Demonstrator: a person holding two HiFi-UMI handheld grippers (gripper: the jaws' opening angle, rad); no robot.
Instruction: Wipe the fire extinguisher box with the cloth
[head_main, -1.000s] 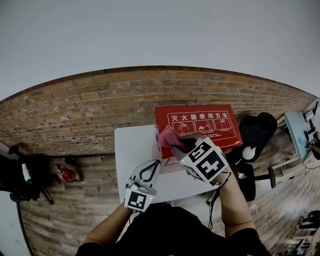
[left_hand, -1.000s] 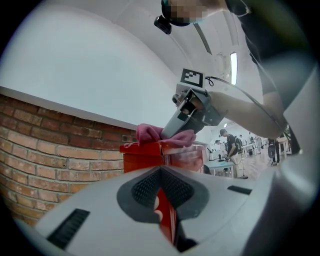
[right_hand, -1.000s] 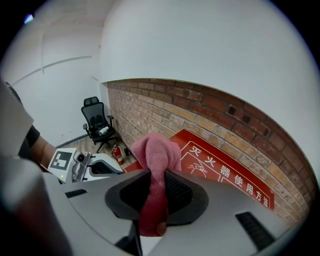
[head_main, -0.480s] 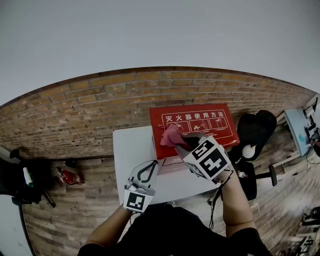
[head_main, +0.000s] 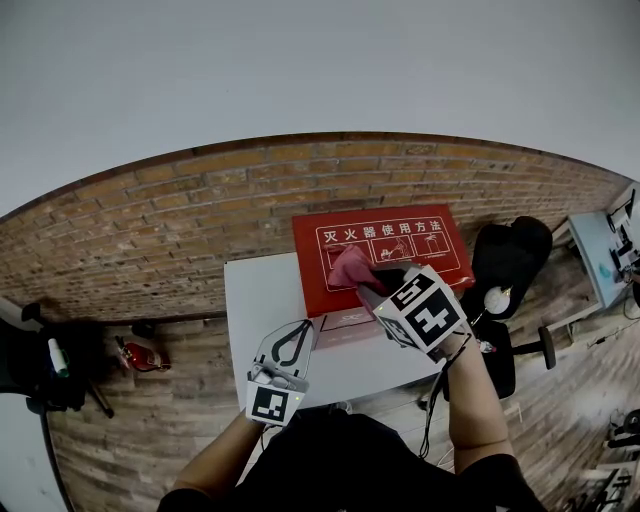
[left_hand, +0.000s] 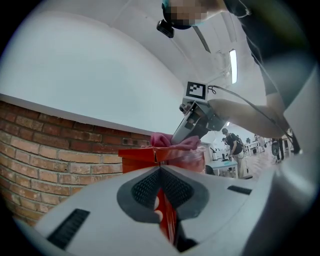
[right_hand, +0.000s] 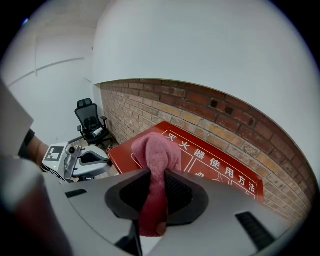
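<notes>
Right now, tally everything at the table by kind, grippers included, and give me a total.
Red fire extinguisher box: 1
Pink cloth: 1
White table: 1
Grippers: 2, the left gripper and the right gripper
Total: 5

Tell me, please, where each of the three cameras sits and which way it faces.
Head view: on the person's head, looking steeply down at table, fire extinguisher box, forearms, left gripper, right gripper.
Left gripper view: on the left gripper, facing along shut jaws at the box's edge and brick wall.
Right gripper view: on the right gripper, looking past the clamped cloth onto the box's printed face.
Shared: each gripper view shows the other gripper.
</notes>
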